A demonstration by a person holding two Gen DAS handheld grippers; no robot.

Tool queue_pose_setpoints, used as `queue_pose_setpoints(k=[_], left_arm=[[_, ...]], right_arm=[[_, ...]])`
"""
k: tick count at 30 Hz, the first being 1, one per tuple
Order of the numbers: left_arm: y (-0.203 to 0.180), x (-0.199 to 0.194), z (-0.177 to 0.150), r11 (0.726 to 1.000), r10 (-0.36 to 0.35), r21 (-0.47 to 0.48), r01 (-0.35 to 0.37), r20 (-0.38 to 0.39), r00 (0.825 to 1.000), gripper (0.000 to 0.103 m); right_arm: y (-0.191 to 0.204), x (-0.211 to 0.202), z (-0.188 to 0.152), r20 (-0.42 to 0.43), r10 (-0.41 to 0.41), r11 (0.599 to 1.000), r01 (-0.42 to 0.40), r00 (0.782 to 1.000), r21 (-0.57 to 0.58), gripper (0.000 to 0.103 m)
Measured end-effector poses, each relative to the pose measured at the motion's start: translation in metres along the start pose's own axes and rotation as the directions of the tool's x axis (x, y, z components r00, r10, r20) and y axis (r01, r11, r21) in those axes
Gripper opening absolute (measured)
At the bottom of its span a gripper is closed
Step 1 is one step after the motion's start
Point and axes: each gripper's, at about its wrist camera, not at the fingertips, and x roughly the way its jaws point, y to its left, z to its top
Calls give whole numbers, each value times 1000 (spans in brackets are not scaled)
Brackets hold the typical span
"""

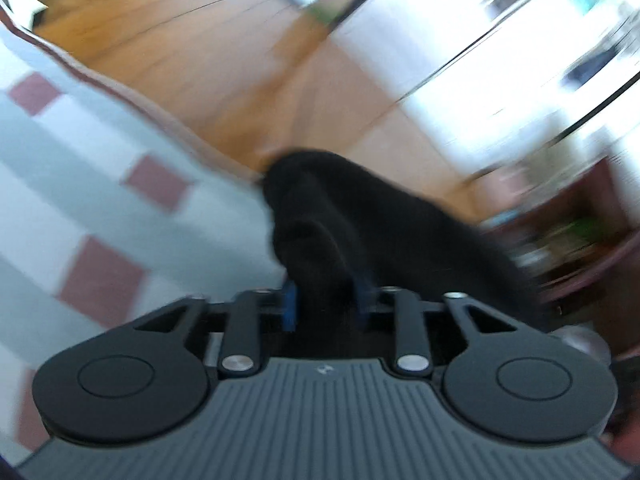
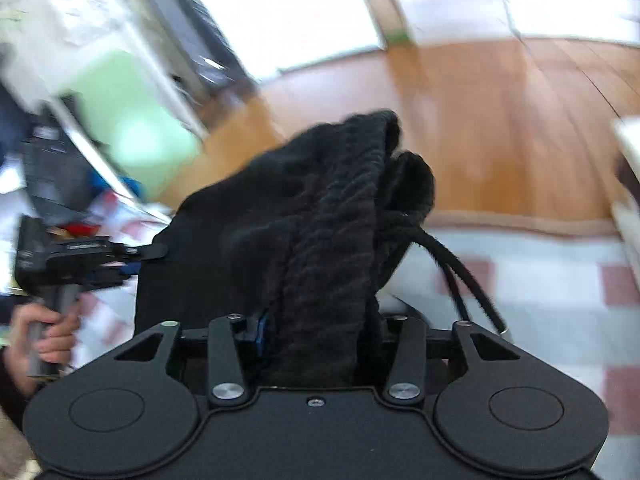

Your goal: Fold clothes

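Note:
A black knitted garment (image 1: 360, 208) hangs bunched in the air between both grippers. In the left wrist view my left gripper (image 1: 326, 300) is shut on a fold of it, the blue pads (image 1: 290, 304) pressing on either side. In the right wrist view my right gripper (image 2: 316, 332) is shut on the ribbed waistband of the garment (image 2: 304, 200), and a black drawstring (image 2: 460, 276) dangles to the right. The left gripper (image 2: 132, 260) also shows there, clamped on the garment's left edge and held by a hand (image 2: 48, 332). Both views are motion-blurred.
Below lies a white, grey and red checked cloth (image 1: 80, 160) (image 2: 540, 300) with a brown border. Beyond it is a wooden floor (image 1: 180, 60). Cluttered shelves and boxes (image 2: 60, 168) stand at the left of the right wrist view, and dark wooden furniture (image 1: 580, 240) at the right of the left one.

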Motion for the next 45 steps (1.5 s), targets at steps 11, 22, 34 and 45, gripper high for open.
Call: queue_pose_setpoints(k=[11,22,34,45], left_arm=[[-57,-43,30,984,80,173,-44,-210,974,49],[-150,-91,69,861,310,449,-240,-90,946,77],[-172,85,-14,846,154,534,-7,-232,961,47],[-144,144,6,723,535,444,-529,125,836,43]], right_arm=[[-60,19,-12,-190,-49,985,79,981,154,57],[-55,10,-13,-142,26,968,10,990,250,61],[-89,65,4,-241,-57,981,99,969,169,69],[-108,59,-5,-218,41,968,15,975,249,71]])
